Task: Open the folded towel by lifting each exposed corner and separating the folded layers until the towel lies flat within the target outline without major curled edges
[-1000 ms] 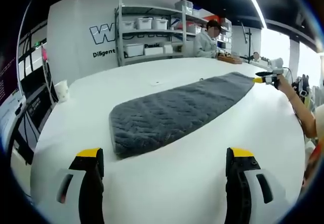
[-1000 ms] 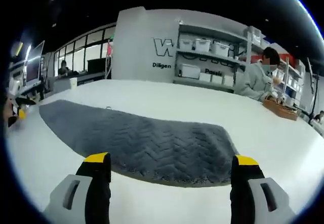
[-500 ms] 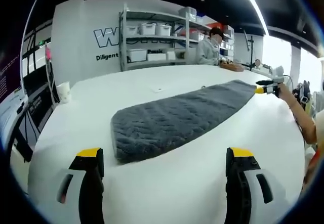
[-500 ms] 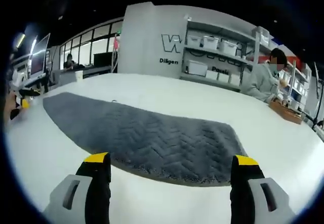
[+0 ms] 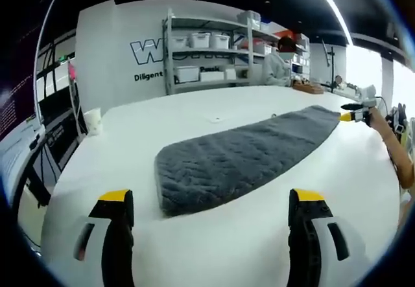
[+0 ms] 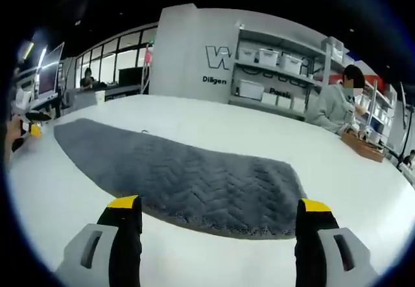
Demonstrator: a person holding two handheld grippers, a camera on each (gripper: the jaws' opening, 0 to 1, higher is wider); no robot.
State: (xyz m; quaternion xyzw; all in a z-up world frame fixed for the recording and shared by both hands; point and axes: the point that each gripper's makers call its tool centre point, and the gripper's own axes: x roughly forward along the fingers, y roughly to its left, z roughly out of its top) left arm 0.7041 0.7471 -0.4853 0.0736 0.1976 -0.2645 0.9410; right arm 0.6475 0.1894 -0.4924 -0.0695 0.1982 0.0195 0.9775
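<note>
Grey towel (image 5: 241,159) lies stretched along the white table (image 5: 130,151). Left gripper (image 5: 211,199) and right gripper (image 6: 219,204), jaws wide apart and empty, hover off opposite towel ends.

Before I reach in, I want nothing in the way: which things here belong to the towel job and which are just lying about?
For the job: grey towel; left claw; right claw; white table.

Lying about: white cup; shelf of bins; wooden tray; seated person.
</note>
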